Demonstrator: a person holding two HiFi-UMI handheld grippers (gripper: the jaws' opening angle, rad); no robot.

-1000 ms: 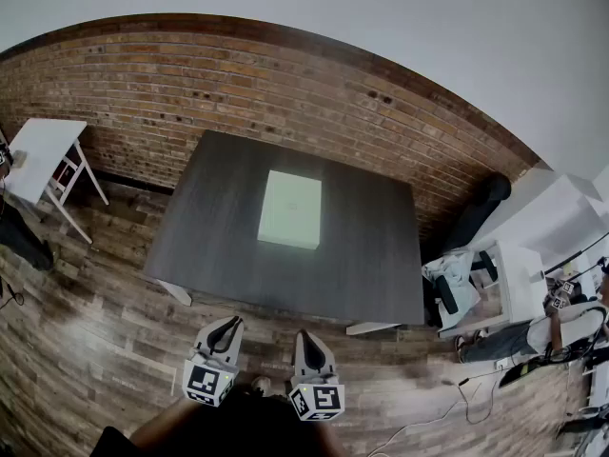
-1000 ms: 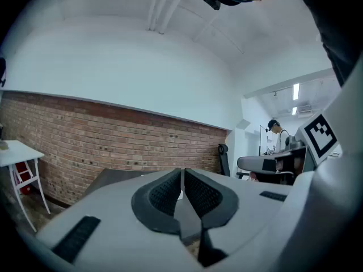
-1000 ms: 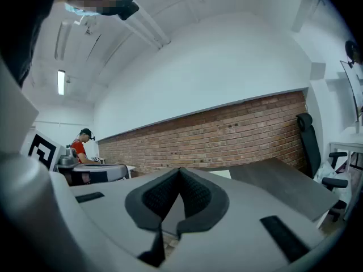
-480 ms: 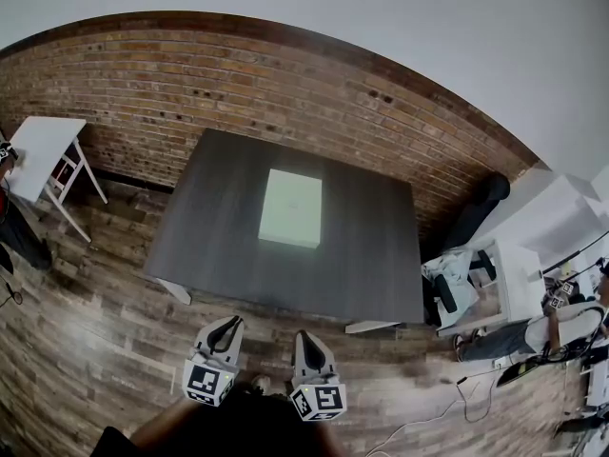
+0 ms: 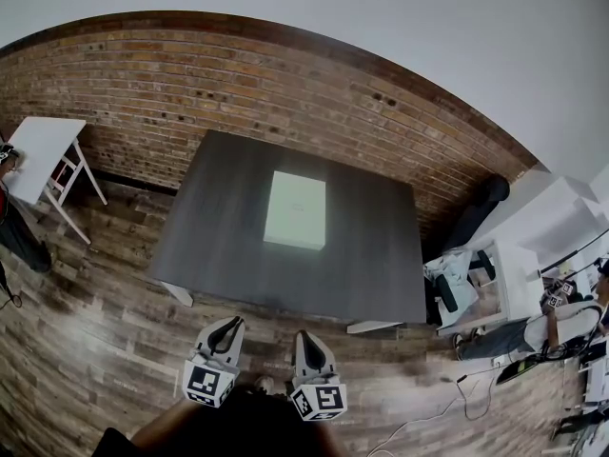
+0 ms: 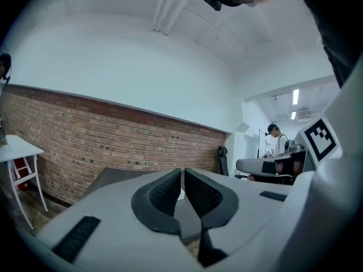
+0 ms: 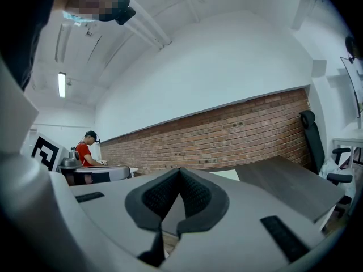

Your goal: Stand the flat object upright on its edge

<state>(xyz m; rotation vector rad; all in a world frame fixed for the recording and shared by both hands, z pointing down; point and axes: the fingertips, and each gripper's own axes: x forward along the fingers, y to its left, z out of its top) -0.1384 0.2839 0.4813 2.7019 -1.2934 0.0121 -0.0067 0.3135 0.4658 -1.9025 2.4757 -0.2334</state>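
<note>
Left gripper (image 5: 228, 323): you hold it level, pointing forward, jaws closed with nothing between the pads.
Right gripper (image 5: 303, 335): also level and forward, jaws pressed together, empty.
Spacing: your two grippers sit side by side, near each other but not touching.
Left forearm (image 5: 157, 429): it shows behind its gripper's marker cube.

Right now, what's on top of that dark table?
Only a pale flat slab, lying flat near the middle of the table. Whatever is under the slab is covered.
</note>
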